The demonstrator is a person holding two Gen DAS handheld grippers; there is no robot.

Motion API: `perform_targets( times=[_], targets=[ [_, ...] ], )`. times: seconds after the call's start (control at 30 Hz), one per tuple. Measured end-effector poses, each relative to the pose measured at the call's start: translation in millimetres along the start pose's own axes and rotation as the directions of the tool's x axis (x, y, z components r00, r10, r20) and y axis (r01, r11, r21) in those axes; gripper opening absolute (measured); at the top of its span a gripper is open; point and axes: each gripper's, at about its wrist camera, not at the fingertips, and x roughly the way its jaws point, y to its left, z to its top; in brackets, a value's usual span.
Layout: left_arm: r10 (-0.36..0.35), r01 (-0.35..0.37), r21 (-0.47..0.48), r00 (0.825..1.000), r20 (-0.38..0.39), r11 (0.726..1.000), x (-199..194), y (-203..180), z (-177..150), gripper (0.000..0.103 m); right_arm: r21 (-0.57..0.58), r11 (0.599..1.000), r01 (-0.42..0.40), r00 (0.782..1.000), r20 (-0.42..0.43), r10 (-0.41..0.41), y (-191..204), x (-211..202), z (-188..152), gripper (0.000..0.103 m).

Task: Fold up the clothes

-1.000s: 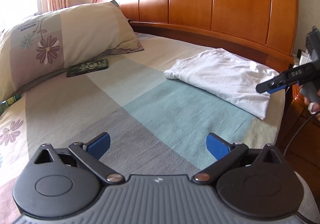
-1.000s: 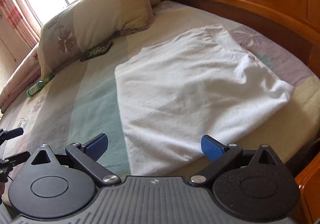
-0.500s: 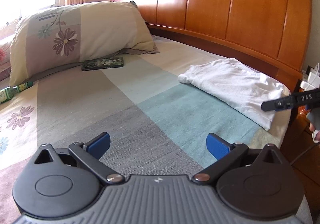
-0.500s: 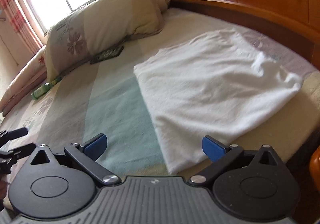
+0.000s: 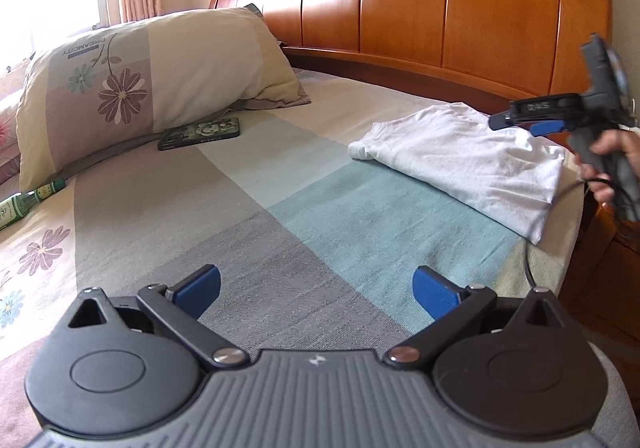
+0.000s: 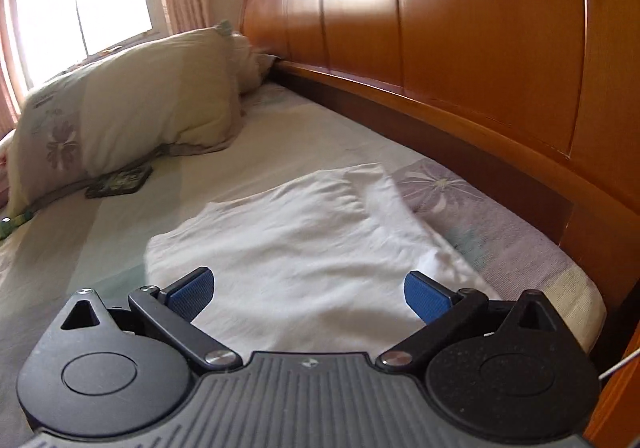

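The right gripper point(image 6: 306, 294) has risen over the folded white shirt point(image 5: 472, 163); the left gripper point(image 5: 316, 288) hangs back. Both are wide open and empty, so the fold looks finished.

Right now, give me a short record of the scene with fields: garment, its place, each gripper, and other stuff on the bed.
garment: white shirt, folded
place: on the bed, near the wooden headboard
left gripper: open, empty, above the bed
right gripper: open, empty, over the shirt
other: pillow, dark flat case, green bottle
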Motion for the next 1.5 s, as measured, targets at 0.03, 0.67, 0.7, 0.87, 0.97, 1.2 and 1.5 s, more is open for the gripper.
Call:
perform_targets(
  times=[0.03,0.67,0.7,0.87,0.97,1.2,1.5],
  targets=[
    [0.0,0.0,-0.002,1.0,0.001,1.0,-0.6,0.5,0.1,0.102,0.023,1.0,0.015,1.0,-0.022,-0.015,-9.9,13.2,3.2,0.103],
    [0.01,-0.014,-0.111,0.999,-0.043,0.994,1.1,-3.8,12.6,0.102,0.009,1.0,0.015,0.974,-0.228,-0.012,76.2,-110.8,-86.3,0.103],
    [0.008,-0.013,-0.108,0.999,-0.043,0.994,-0.3,-6.9,12.9,0.102,0.004,1.0,0.018,0.972,-0.235,-0.017,82.8,-116.3,-93.6,0.103],
    [-0.034,0.029,-0.101,0.998,-0.045,0.994,-13.1,-24.0,12.0,0.102,-0.027,0.998,0.055,0.969,-0.241,-0.06,105.0,-136.8,-116.7,0.103],
    [-0.042,0.038,-0.081,0.998,-0.047,0.996,-21.5,-35.3,11.2,0.102,-0.029,0.996,0.083,0.971,-0.223,-0.088,110.9,-150.4,-123.2,0.103],
    [-0.057,0.055,-0.031,0.997,-0.055,0.998,-40.0,-54.8,10.7,0.102,-0.055,0.991,0.125,0.978,-0.163,-0.132,122.9,-184.4,-129.0,0.103],
    [-0.061,0.061,0.003,0.998,-0.019,0.998,-66.6,-67.2,17.8,0.102,-0.089,0.984,0.153,0.983,-0.084,-0.16,140.3,-223.2,-126.6,0.103]
  ],
)
